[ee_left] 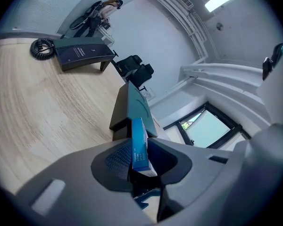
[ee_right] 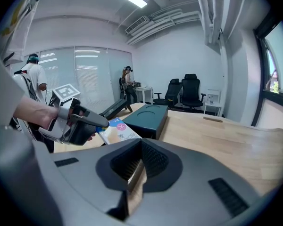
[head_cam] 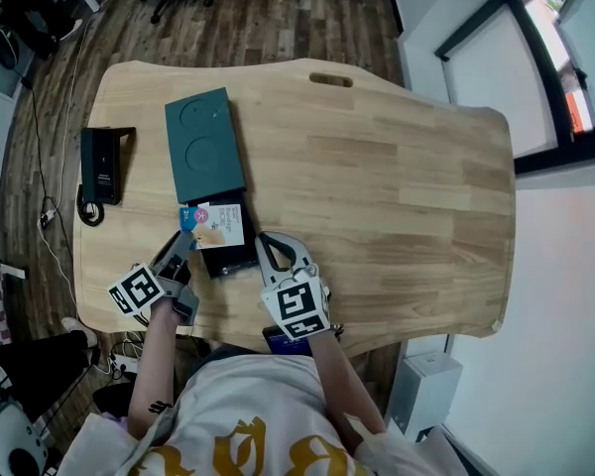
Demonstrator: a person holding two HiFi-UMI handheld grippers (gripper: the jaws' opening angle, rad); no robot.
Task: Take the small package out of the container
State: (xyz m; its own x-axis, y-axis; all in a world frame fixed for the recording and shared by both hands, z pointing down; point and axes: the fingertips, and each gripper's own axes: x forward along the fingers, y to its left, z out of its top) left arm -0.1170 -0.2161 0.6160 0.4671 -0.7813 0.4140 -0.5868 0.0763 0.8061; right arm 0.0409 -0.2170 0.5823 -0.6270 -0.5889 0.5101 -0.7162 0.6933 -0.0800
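The small package (head_cam: 218, 225), white and blue with a pink mark, sits tilted over the open black container (head_cam: 234, 256) near the table's front left. My left gripper (head_cam: 185, 239) is shut on its left end. In the left gripper view the package's blue edge (ee_left: 139, 145) stands upright between the jaws. The right gripper view shows the package (ee_right: 119, 129) raised beside the dark green lid (ee_right: 148, 117). The lid (head_cam: 204, 145) lies just behind the container. My right gripper (head_cam: 262, 238) is shut and empty, its tips at the container's right edge.
A black device (head_cam: 103, 164) with a coiled cable (head_cam: 89, 209) lies at the table's left edge. The wooden table (head_cam: 397, 196) has a handle slot (head_cam: 331, 79) at its far side. Office chairs (ee_right: 184, 93) and a person (ee_right: 33, 76) stand beyond the table.
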